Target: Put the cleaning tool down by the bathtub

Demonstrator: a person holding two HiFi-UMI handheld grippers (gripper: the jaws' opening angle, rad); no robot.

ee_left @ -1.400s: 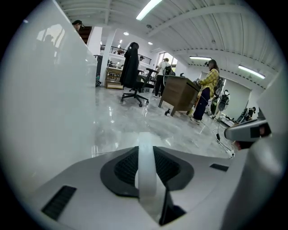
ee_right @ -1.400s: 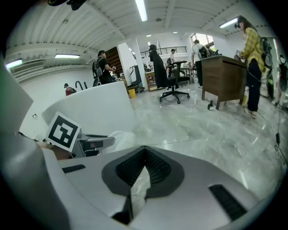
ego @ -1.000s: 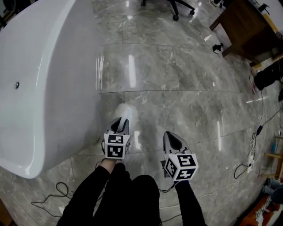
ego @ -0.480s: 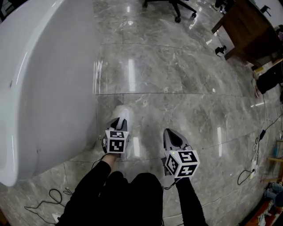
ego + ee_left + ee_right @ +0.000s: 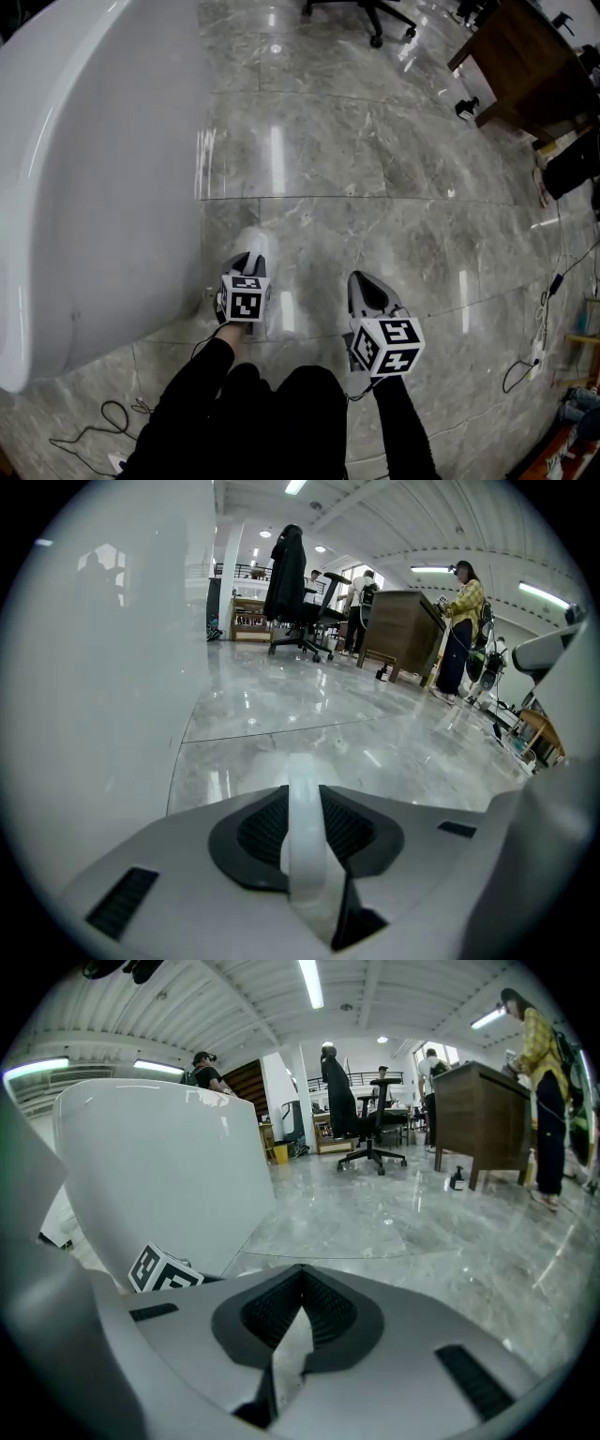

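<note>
The left gripper's [image 5: 302, 789] fingers [image 5: 253, 832] are closed on the tool [image 5: 305, 846], a pale, half-clear strip that runs up between the dark ribbed pads and pokes out past the tips. In the head view the tool [image 5: 257, 240] shows only as a whitish blur ahead of the left gripper [image 5: 246, 261], low over the floor [image 5: 375, 187] and just beside the outer wall of the tub [image 5: 94, 187]; whether it touches the floor cannot be told. The right gripper's [image 5: 300, 1274] fingers [image 5: 328, 1312] meet at the tips with nothing between them (only a sliver of floor shows through the gap lower down). From above, the right gripper [image 5: 367, 286] sits beside the left one, a little farther from the tub, both held by black-sleeved arms. The right gripper view catches the left gripper's cube [image 5: 155, 1267] in front of the white tub wall [image 5: 159, 1166], and the left gripper view has that wall [image 5: 103, 667] filling its left side. Thin cables [image 5: 112, 412] lie on the grey marble floor near the tub's end. Farther off stand a chair [image 5: 361, 1119], a brown desk [image 5: 478, 1101] and a person in a yellow top [image 5: 539, 1072].
</note>
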